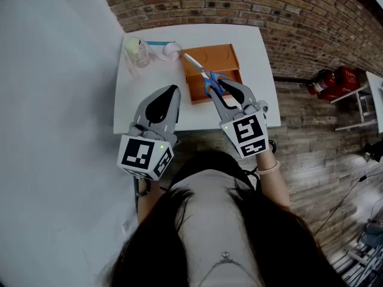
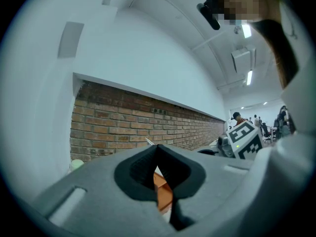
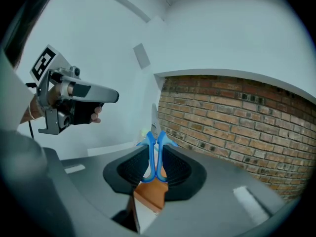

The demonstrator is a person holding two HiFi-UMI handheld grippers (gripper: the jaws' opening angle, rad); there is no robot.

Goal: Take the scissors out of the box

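Dark hair fills the near edge. Beyond it, the left gripper is closed and empty; the right gripper clamps the blue-handled steel scissors by their handle loops, over the orange wooden box. Light, stiff, slick plastic: the loops look the surest hold.

White table. Orange box sits centre, toward far edge. Far left corner: clear jar; thin blue stick and small pale round object just right of it.

No text or label can be read.
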